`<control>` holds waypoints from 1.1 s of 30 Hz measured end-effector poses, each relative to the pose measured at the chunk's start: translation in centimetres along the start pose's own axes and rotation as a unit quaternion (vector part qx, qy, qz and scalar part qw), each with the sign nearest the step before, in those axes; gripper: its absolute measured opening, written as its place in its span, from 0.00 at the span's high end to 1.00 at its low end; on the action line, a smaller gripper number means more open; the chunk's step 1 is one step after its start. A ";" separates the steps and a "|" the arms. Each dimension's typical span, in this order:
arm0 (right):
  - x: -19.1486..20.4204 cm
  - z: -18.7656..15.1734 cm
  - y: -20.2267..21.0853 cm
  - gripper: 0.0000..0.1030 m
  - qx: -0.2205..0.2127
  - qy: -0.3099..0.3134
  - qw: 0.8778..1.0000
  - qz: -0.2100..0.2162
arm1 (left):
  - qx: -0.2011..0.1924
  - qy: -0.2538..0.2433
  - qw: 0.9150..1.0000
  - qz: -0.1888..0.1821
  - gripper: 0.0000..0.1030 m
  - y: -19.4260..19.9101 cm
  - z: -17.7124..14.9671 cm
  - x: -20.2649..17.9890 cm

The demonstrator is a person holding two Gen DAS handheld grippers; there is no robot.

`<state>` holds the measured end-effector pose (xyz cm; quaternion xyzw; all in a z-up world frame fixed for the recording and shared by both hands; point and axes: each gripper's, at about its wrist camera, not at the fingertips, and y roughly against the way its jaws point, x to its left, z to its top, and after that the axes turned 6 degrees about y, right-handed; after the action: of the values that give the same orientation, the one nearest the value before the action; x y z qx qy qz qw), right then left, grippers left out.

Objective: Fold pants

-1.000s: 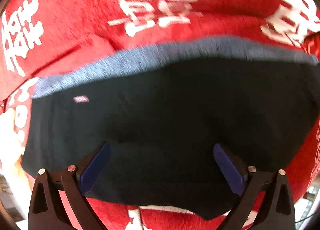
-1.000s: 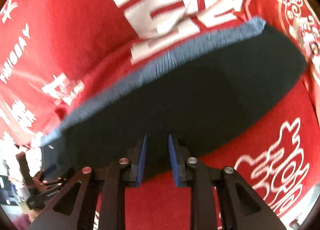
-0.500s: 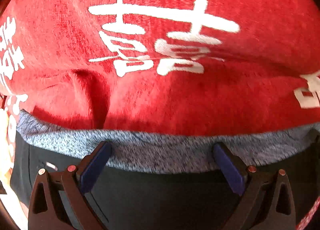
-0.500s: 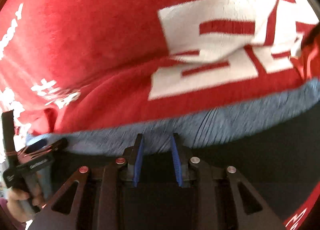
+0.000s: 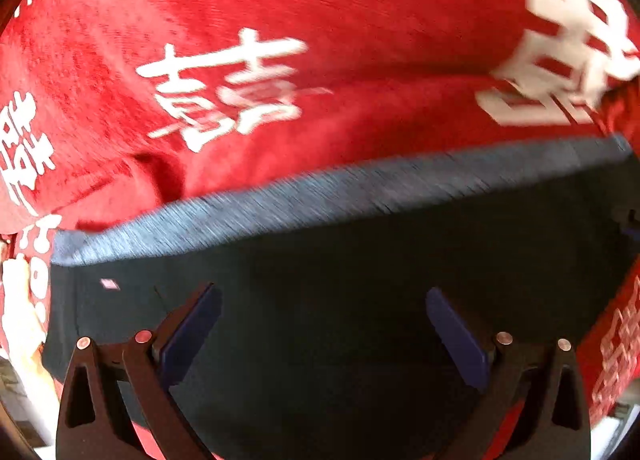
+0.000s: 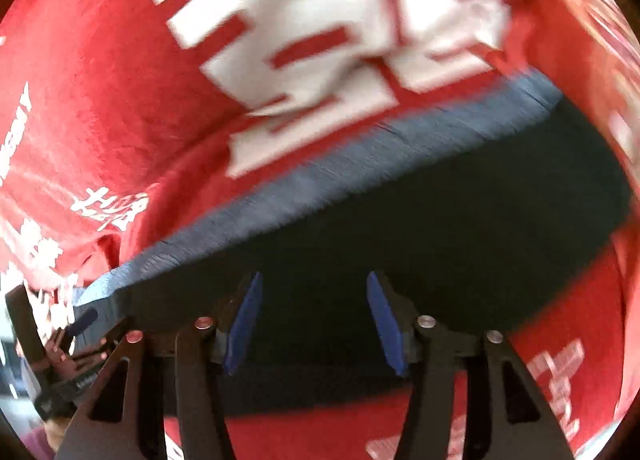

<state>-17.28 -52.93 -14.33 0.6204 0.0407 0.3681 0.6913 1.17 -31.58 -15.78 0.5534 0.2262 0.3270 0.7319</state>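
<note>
- Two tongs are in play, and both hover over the dark pants [image 5: 360,300], which lie flat on a red blanket [image 5: 320,19] printed with white Chinese characters.
- My left tongs [image 5: 322,334] stand wide apart, blue pads [image 5: 192,334] facing each other with nothing pinched between them; the dark cloth of the pants shows through the gap below.
- My right tongs [image 6: 316,324] are parted too, though less widely than the left, and they hold nothing; the pants fill the space beneath their blue pads [image 6: 244,324].
- Along the far edge of the pants runs a heathered grey-blue waistband [image 5: 340,195], stretching from one side of the left wrist view to the other and touching the red blanket beyond it.
- In the right wrist view that same waistband [image 6: 320,179] runs on a slant, with a large white character block [image 6: 340,19] on the blanket just past it.
- Near the waistband's left end in the left wrist view sits a small pale label [image 5: 110,284] on the dark cloth.
- At the waistband's left end in the right wrist view I can see my left tongs [image 6: 80,324] at the corner of the pants; whether they touch the cloth I cannot tell.
- Both views are smeared with motion blur.
</note>
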 end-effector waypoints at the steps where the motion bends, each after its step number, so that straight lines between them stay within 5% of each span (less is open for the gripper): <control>1: -1.5 -1.2 0.9 0.43 0.000 -0.022 1.000 -0.003 | 0.005 -0.003 1.000 -0.005 0.00 0.2 -1.0 -0.8; 9: -8.6 -4.7 4.0 0.43 0.002 -0.096 0.995 -0.028 | 0.012 -0.051 0.998 -0.015 0.00 1.2 -3.2 -6.4; 16: -14.0 -1.7 4.9 0.45 -0.050 -0.145 0.987 -0.042 | -0.001 -0.046 0.999 -0.021 0.00 1.6 -0.8 -10.7; 17: -14.6 -1.2 4.6 0.48 -0.054 -0.151 0.986 -0.038 | -0.003 -0.045 0.999 -0.022 0.00 1.6 -0.5 -11.2; 19: -15.8 -0.2 3.9 0.82 -0.048 -0.162 0.985 -0.029 | -0.005 -0.037 0.999 -0.026 0.00 1.4 0.4 -12.5; 21: -16.4 0.3 3.9 0.90 -0.046 -0.170 0.984 -0.025 | -0.008 -0.032 0.999 -0.033 0.00 1.7 1.0 -13.4; 24: -15.9 1.1 5.1 0.91 -0.063 -0.134 0.989 -0.025 | -0.009 -0.032 0.999 -0.038 0.00 1.5 1.5 -15.0; 28: -16.8 1.4 3.6 0.89 -0.034 -0.110 0.993 -0.038 | 0.038 -0.033 0.999 -0.019 0.00 -1.6 0.9 -16.0; 33: -16.3 0.4 5.0 0.84 -0.025 -0.099 0.994 -0.039 | 0.034 -0.012 0.999 -0.032 0.00 -1.7 0.6 -15.3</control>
<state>-31.18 -62.58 -16.33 0.6343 -0.0131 0.2788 0.7209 -8.46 -43.39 -17.73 0.5745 0.2463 0.2891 0.7250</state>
